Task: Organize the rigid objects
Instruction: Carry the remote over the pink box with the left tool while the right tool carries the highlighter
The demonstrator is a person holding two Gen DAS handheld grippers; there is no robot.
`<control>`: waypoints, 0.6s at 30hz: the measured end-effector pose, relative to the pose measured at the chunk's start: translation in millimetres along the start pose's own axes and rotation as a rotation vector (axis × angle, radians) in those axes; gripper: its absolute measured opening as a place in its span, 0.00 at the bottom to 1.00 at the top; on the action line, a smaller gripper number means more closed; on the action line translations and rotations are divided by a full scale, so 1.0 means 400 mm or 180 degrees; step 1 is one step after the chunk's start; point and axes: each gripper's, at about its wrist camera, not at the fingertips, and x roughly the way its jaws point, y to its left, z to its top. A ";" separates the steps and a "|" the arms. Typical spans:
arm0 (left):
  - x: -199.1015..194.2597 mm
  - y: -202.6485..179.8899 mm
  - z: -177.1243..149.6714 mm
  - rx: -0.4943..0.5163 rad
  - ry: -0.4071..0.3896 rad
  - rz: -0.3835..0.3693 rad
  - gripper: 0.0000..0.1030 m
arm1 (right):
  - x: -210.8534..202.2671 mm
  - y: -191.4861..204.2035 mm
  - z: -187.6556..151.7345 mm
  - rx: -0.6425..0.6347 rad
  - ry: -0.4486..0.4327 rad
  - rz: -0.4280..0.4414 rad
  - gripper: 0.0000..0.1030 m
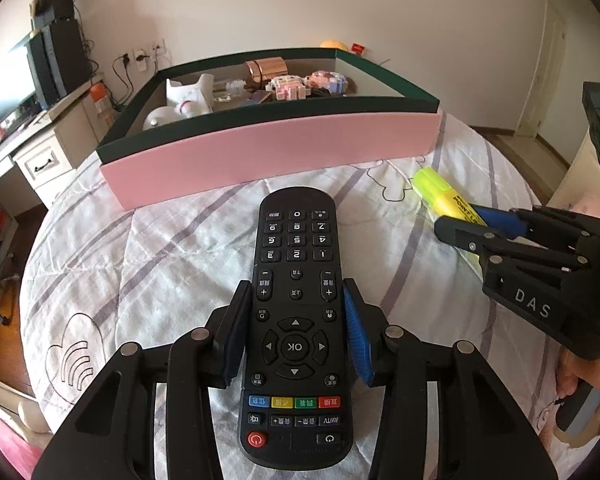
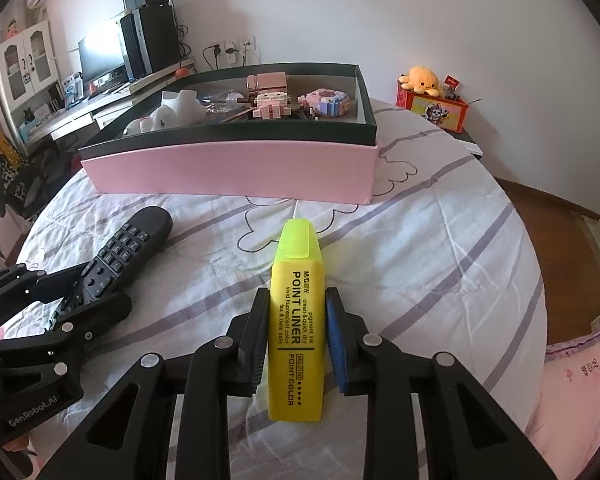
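Observation:
A black remote control (image 1: 296, 240) lies lengthwise on the striped quilt, keypad end toward the box. My left gripper (image 1: 296, 284) is shut on it, one pad pressed on each long side near the middle. To the right, a yellow highlighter (image 2: 296, 248) lies on the quilt with its cap pointing at the box. My right gripper (image 2: 297, 292) is shut on its body. From the left wrist, the right gripper (image 1: 460, 218) and the highlighter (image 1: 436, 188) appear at the right. The right wrist view shows the left gripper (image 2: 100, 284) and the remote (image 2: 136, 236) at the left.
A pink box with a dark green rim (image 1: 272, 160) stands on the bed behind both items and holds toy block figures (image 2: 272, 106) and white figurines (image 2: 180, 112). A desk with a monitor (image 2: 100, 56) is at the left. A pink pillow (image 2: 580, 380) lies at the right.

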 end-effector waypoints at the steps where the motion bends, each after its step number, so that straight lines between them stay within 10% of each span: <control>1: -0.001 -0.002 0.000 0.0028 0.0002 0.0007 0.43 | -0.003 0.001 0.000 -0.0001 -0.0005 0.0002 0.26; 18: -0.072 0.025 0.017 0.0027 -0.0199 -0.0080 0.42 | -0.060 0.040 0.002 0.0064 -0.0077 0.0493 0.26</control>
